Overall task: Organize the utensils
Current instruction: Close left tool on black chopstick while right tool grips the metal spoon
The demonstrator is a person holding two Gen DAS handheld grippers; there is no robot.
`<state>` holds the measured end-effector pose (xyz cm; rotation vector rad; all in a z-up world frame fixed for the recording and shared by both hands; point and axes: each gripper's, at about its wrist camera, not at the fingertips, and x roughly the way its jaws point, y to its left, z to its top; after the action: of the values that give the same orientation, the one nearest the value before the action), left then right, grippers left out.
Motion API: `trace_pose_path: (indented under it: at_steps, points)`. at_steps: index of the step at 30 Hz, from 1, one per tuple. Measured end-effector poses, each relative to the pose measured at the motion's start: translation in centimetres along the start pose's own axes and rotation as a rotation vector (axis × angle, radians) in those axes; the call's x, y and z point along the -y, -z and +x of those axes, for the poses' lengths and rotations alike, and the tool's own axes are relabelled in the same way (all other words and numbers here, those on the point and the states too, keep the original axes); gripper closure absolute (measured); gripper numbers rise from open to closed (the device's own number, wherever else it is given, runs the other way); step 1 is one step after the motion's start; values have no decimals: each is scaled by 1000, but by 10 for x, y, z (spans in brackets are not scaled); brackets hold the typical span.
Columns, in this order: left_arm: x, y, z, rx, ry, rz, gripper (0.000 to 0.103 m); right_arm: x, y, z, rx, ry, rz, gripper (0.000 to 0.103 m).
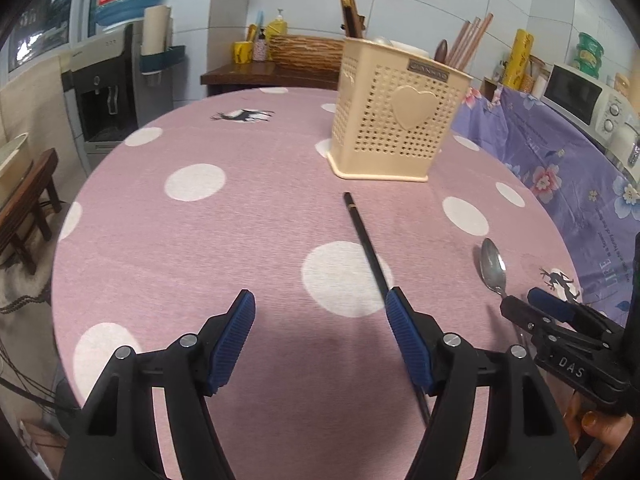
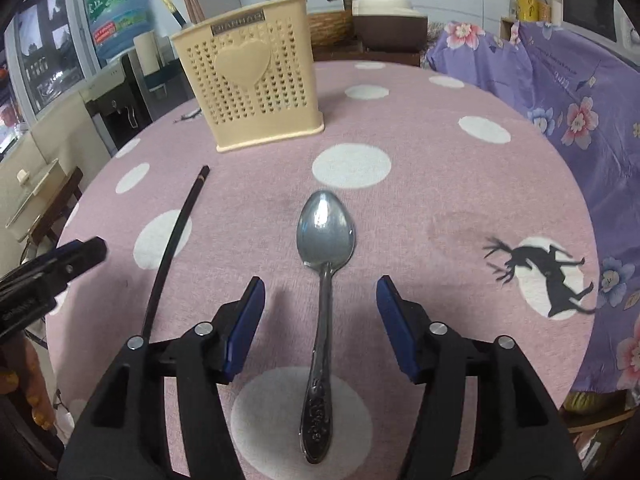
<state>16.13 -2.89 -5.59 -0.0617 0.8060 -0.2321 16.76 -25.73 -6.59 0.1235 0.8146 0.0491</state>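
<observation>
A metal spoon (image 2: 326,280) lies on the pink polka-dot tablecloth (image 2: 440,200), its handle between my right gripper's (image 2: 320,294) open fingers, untouched; its bowl also shows in the left wrist view (image 1: 493,266). A black chopstick (image 1: 366,240) lies on the cloth, running under the right finger of my open, empty left gripper (image 1: 320,306); it also shows in the right wrist view (image 2: 172,252). A cream perforated utensil holder (image 1: 396,110) with a heart stands upright farther back, holding chopsticks and spoons; it also shows in the right wrist view (image 2: 256,76).
The round table's edge curves close on both sides. A purple floral cloth (image 2: 580,100) covers a surface on the right, with a microwave (image 1: 580,96) behind. A water dispenser (image 1: 108,92) and a wooden bench (image 1: 28,208) stand left. A wicker basket (image 1: 304,52) sits behind.
</observation>
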Motion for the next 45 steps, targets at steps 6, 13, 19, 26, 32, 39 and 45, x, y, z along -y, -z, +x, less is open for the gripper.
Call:
trace_pose_path:
  at_steps: [6, 13, 19, 26, 32, 39, 45]
  points:
    - [22, -16, 34, -70, 14, 34, 42, 11, -7, -2, 4, -3, 6, 44]
    - [30, -35, 67, -108, -15, -2, 59, 14, -5, -3, 0, -3, 0, 44]
    - [37, -46, 80, -111, -74, 29, 71, 15, -9, 2, -9, -4, -10, 43]
    - [37, -50, 84, -108, -112, 52, 86, -3, -19, 22, -67, 31, -85, 43]
    - [33, -52, 84, -113, -106, 51, 91, -6, -27, 40, -110, 64, -103, 43]
    - [35, -52, 86, -108, -112, 64, 91, -9, -34, 48, -112, 69, -105, 43]
    - [36, -52, 86, -109, -108, 66, 91, -13, -38, 51, -109, 61, -116, 54]
